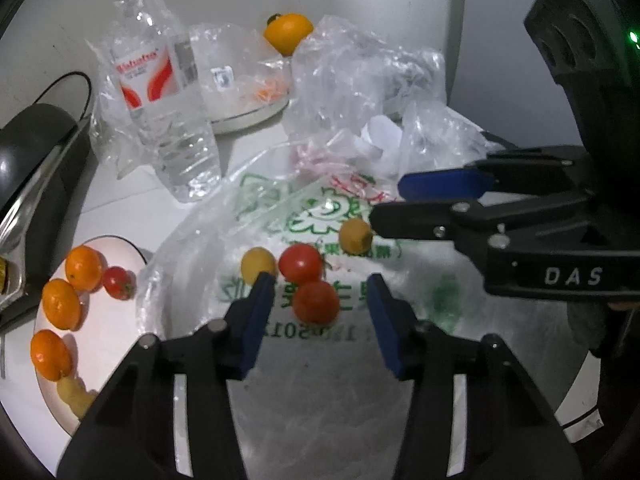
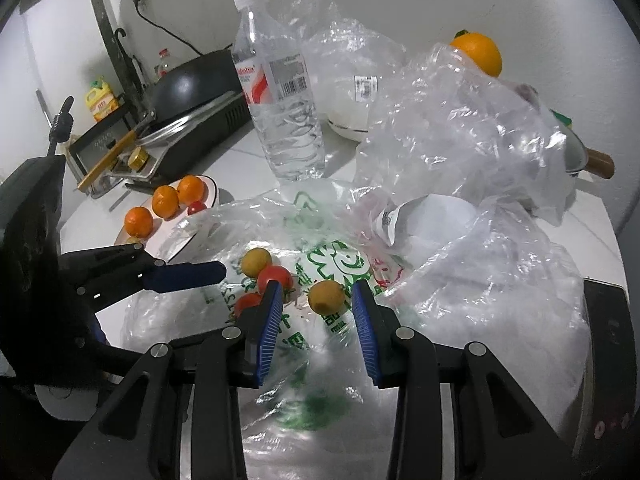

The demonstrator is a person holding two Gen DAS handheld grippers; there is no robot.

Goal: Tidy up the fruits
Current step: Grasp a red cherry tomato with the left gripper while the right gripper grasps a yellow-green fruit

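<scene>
Fruits: red tomatoes (image 1: 301,265), yellow ones (image 1: 355,235) loose on printed plastic bag (image 1: 360,360); water bottle (image 1: 160,92), crumpled bags (image 1: 360,72) beyond. Left plate (image 1: 104,332) holds tangerines (image 1: 83,267), tomato. Left gripper (image 1: 320,296), right gripper (image 2: 316,300) open, straddling fruit.

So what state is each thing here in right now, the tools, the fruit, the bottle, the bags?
Left tool: open, around a red tomato, not touching.
Right tool: open, around a yellow fruit.
Water bottle: upright, capped.
Printed plastic bag: lying flat, fruit on top.
Plate: holds three oranges and a tomato.
Clear bags: crumpled.
</scene>
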